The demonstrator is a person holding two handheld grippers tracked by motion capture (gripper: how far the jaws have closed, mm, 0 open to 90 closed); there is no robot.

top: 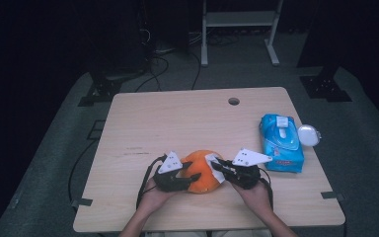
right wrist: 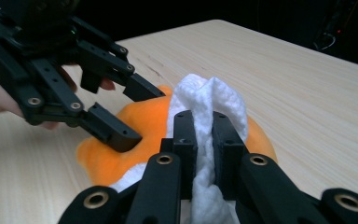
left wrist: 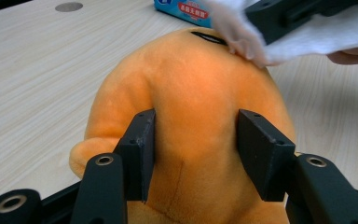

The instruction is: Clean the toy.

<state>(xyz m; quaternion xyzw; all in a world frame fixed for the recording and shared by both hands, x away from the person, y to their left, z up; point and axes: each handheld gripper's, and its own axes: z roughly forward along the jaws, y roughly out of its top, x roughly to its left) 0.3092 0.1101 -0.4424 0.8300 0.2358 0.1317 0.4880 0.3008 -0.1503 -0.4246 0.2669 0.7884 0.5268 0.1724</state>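
On the wooden counter (top: 187, 118), an orange plush toy (top: 201, 170) is clamped by the left tool (top: 187, 178); a white wipe (right wrist: 209, 107) is pinched in the closed right tool (right wrist: 204, 126).

Orange plush toy (left wrist: 191, 93), white wipe (right wrist: 205, 100)

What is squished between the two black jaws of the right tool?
A white wipe, pinched in the right tool, as the right gripper view shows.

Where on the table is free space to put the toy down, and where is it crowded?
Free: the table's left half, and the far strip around the hole. Crowded: the near middle, where both hand-held grippers work on the plush toy, and the right edge, taken by the wipes pack and a small white case.
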